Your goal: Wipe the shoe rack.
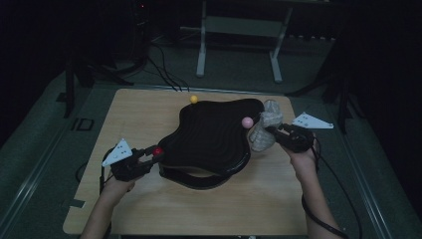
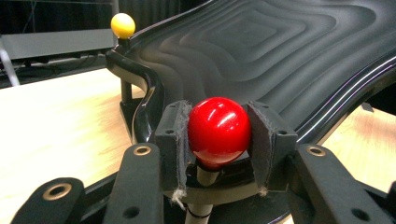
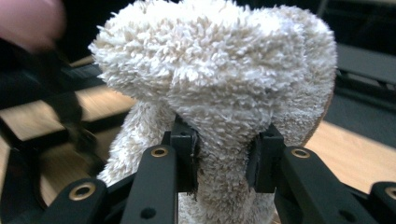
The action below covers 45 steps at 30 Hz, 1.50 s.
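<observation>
L gripper (image 2: 219,140) jaws clamped the red knob (image 2: 218,131) at the black tray's (image 1: 211,137) near-left corner, prob. to steady it. R gripper (image 3: 222,161) jaws pinched a fluffy cloth (image 3: 219,84) by the tray's far-right edge, near the pink knob (image 1: 246,121), likely for wiping. Yellow knob (image 2: 123,25) untouched.

Table (image 1: 149,209): light wood top with rounded corners. Black wavy tray (image 1: 214,137) on its stand sits at the middle, between the left gripper (image 1: 155,155) and the right gripper (image 1: 271,130). Bare wood lies under and behind both grippers.
</observation>
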{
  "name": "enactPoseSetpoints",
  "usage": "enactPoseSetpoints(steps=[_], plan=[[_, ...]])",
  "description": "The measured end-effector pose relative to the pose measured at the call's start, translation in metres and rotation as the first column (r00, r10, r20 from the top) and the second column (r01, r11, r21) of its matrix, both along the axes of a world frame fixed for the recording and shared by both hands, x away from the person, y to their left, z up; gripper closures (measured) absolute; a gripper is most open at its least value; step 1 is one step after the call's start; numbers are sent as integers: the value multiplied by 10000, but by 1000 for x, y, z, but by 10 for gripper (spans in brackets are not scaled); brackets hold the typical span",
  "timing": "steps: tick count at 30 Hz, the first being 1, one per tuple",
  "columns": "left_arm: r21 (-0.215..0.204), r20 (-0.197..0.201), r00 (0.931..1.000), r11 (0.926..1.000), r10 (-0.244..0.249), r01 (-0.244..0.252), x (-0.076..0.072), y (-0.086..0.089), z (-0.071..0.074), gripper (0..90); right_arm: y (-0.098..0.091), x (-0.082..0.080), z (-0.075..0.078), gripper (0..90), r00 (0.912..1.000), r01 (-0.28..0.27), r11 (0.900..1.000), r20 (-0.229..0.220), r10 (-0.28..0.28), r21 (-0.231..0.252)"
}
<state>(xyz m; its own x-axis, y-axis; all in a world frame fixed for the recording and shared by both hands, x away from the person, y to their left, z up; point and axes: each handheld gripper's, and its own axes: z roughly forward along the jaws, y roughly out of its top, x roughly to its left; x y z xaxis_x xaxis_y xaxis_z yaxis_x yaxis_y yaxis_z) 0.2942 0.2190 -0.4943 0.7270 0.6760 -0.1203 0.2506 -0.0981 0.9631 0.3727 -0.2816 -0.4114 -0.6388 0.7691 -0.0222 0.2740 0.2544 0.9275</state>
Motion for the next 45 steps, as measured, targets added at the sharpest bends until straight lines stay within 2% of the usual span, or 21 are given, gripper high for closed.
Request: enactPoseSetpoints(steps=[2,6,8,10,13,14,15,17,19,21,23,25,27,30,32,34,36,41,44,45], plan=[[48,9,10000,10000,-25,25,0,0,0,599,-6,0,6,688,9998,163,9998,143,-165,141],[45,24,10000,10000,-7,7,0,0,0,599,-11,0,35,688,9959,355,9971,812,-409,671],[154,25,10000,9999,-22,21,0,0,1,599,-9,2,49,687,9938,260,9967,1062,-341,774],[136,31,10000,9999,15,-15,0,0,1,599,-2,7,54,687,9941,142,9977,1063,-213,668],[114,25,10000,9999,-8,7,0,0,1,599,4,14,49,688,9963,83,9988,849,-124,491],[170,12,10000,9999,-18,17,0,0,1,599,6,17,44,689,9974,125,9994,710,-148,331],[139,9,10000,9999,-18,18,0,0,1,599,6,23,31,695,9989,227,9993,410,-240,297],[112,30,10000,9999,-67,67,0,0,1,599,1,26,22,695,9993,344,9986,121,-349,413],[191,35,9999,9998,-116,115,1,0,1,599,-2,30,18,694,9981,621,9980,-30,-621,65],[152,34,9999,9998,-99,98,1,0,1,599,-5,32,22,694,9973,733,9973,29,-733,86],[102,30,9999,9999,-115,114,1,1,0,599,-6,33,35,694,9954,851,9959,413,-863,308],[168,16,9999,9998,-107,107,1,0,1,599,-4,36,47,693,9937,803,9954,737,-840,521],[97,24,10000,9999,-93,93,1,0,0,599,-1,42,53,693,9938,698,9959,823,-745,581],[132,12,10000,9999,-79,79,1,0,1,599,10,52,49,697,9969,441,9988,638,-455,230],[85,22,10000,9999,-81,81,0,0,0,599,16,56,40,712,9966,494,9987,662,-484,-143],[119,11,9999,9999,-100,100,1,0,0,599,12,58,36,714,9975,491,9987,511,-497,130],[168,46,9999,9998,-95,94,0,0,0,598,11,62,35,714,9974,627,9979,371,-621,-147],[164,45,10000,9998,-80,79,1,-1,1,598,14,61,50,709,9975,376,9992,588,-384,131],[105,-1,10000,9999,-85,85,1,-1,0,598,20,68,48,713,9989,319,9993,361,-311,-203],[151,-18,10000,9998,-86,86,1,-1,1,598,21,68,44,716,9983,411,9988,418,-399,-280]])
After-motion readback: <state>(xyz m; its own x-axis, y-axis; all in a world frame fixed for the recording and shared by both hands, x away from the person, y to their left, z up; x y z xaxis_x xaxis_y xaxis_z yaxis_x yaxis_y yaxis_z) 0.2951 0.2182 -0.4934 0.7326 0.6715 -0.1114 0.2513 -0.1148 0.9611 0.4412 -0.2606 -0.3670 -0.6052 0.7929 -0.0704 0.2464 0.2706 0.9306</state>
